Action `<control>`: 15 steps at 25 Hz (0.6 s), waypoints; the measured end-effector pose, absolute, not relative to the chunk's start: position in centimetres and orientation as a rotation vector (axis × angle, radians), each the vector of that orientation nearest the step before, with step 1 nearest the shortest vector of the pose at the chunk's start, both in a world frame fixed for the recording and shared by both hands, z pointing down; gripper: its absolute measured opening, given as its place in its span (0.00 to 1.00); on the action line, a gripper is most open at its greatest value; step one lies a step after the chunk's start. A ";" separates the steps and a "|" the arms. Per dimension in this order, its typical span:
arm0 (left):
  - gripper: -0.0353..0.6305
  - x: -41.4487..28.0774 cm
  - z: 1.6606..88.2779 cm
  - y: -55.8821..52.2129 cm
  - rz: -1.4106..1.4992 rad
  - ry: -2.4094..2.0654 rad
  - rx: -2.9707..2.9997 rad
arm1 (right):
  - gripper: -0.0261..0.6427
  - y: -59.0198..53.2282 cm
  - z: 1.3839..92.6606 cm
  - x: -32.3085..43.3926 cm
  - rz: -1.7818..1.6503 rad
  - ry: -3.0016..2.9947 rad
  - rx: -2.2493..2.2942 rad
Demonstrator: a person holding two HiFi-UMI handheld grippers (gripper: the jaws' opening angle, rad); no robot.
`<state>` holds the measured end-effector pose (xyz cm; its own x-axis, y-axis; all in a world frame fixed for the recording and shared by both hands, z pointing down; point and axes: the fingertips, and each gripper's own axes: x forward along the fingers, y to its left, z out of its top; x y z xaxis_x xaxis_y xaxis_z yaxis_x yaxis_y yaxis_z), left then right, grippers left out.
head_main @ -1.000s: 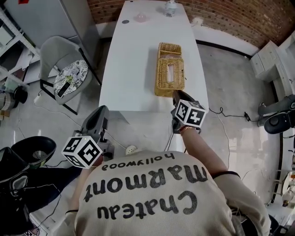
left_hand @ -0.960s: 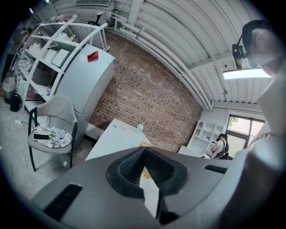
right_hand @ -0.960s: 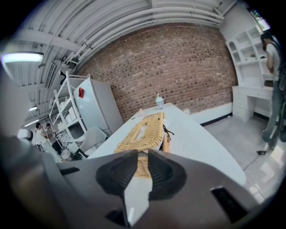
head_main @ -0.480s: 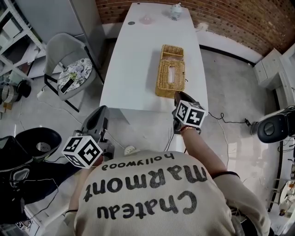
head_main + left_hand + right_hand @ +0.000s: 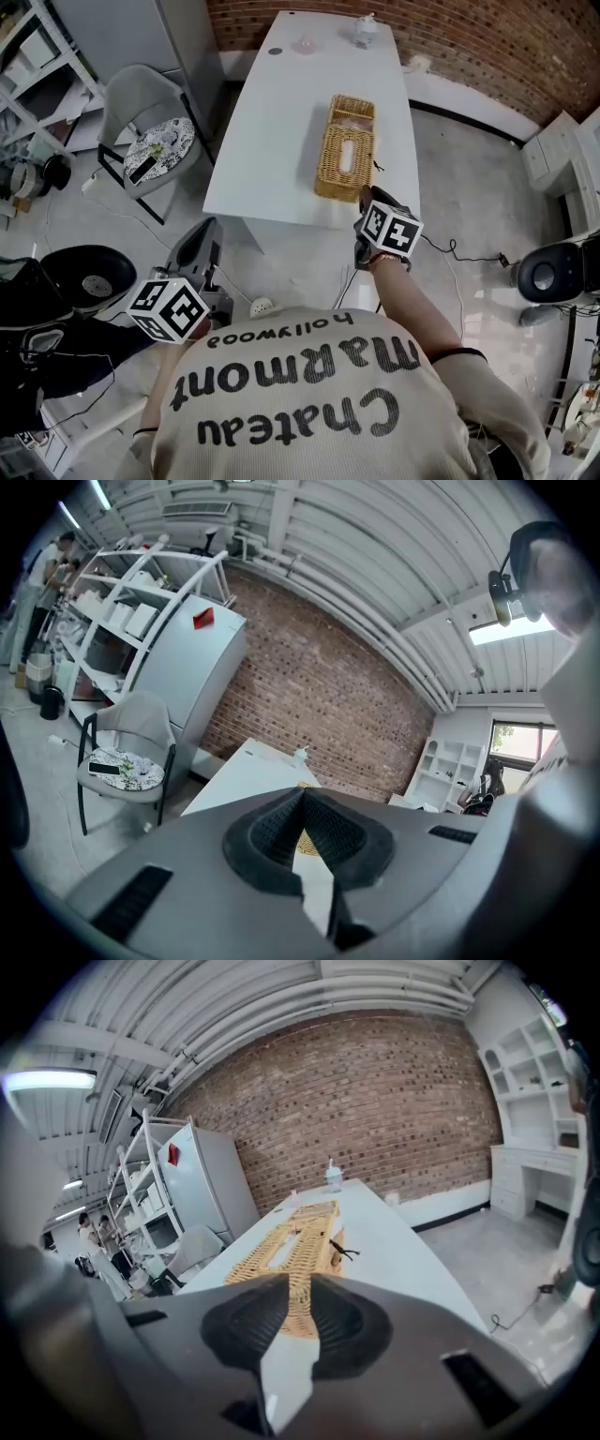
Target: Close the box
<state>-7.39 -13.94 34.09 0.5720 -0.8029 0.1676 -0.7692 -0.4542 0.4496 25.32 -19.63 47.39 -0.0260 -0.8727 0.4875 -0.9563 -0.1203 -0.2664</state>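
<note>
A long wicker box (image 5: 344, 161) lies lengthwise on the white table (image 5: 272, 141), with a slot in its top and a smaller wicker section (image 5: 350, 106) at its far end. My right gripper (image 5: 366, 194) hovers at the table's near edge, just short of the box's near end. Its jaws stand slightly apart with nothing between them, and the right gripper view looks along the box (image 5: 298, 1238). My left gripper (image 5: 208, 227) hangs lower and to the left, off the table over the floor. Its jaws meet at the tips, empty.
A grey chair (image 5: 141, 122) with a patterned cushion stands left of the table beside a grey cabinet (image 5: 183, 33). A white cup (image 5: 365, 29) and a pink item (image 5: 303, 44) sit at the table's far end. A black bin (image 5: 89, 281) and a cable (image 5: 459, 248) are on the floor.
The left gripper has drifted a little, so its view now takes in more of the shelves and a person at the far left. The right gripper has stayed put, its jaws unchanged.
</note>
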 end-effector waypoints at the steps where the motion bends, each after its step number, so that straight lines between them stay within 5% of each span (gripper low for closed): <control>1: 0.06 -7.3 34.1 -13.8 -0.095 -1.263 2.323 | 0.15 -19.6 47.3 25.4 0.845 -1.981 2.081; 15: 0.06 -4.1 34.9 -10.2 -0.107 -1.284 2.285 | 0.14 -15.6 47.6 26.2 0.921 -2.049 1.999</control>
<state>-4.09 -10.22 34.95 0.5492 -0.8169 0.1762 -0.7766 -0.4210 0.4686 26.21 -15.57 47.60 -0.1113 -0.8606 0.4969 -0.9429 -0.0665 -0.3264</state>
